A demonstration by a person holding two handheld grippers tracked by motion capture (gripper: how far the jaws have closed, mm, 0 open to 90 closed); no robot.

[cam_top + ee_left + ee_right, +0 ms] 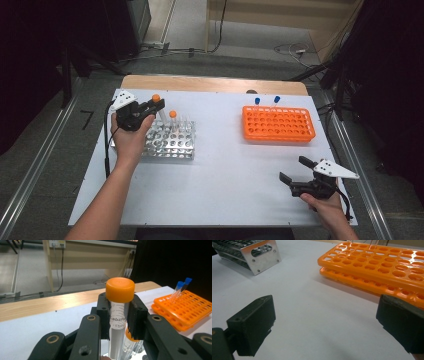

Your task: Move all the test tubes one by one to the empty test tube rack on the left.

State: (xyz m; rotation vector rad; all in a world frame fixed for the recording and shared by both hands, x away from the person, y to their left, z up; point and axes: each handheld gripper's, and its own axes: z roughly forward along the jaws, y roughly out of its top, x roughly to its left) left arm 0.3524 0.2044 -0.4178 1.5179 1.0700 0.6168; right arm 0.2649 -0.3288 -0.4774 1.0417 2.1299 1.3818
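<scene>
Closest to the person, the right gripper (pixel 294 172) rests low over the white table (pixel 225 170) near its front right corner. Its jaws stand wide apart with nothing between them.

Farther back on the left, the left gripper (pixel 150 106) is clenched on an orange-capped tube (pixel 119 305), just below the cap. The tube stands upright, above the back of the metal rack (pixel 170 140). I cannot tell if its bottom end sits in a hole, because the jaws cover it in the left gripper view. A second orange-capped tube (pixel 173 119) stands in the rack just beside it.

On the far right the orange rack (pixel 278 123) carries two blue-capped tubes (pixel 266 100) at its back edge.

What may go wrong, in my judgement: the pads hold smooth plastic only on a short part, so the tube could slip or tilt when it is carried. If its lower end is not free of the rack, a sideways move could drag the rack or knock the neighbouring tube.

The printed text on the held tube is partly hidden by the jaws. The blue-capped tubes are small, and which holes they stand in is hard to make out.
</scene>
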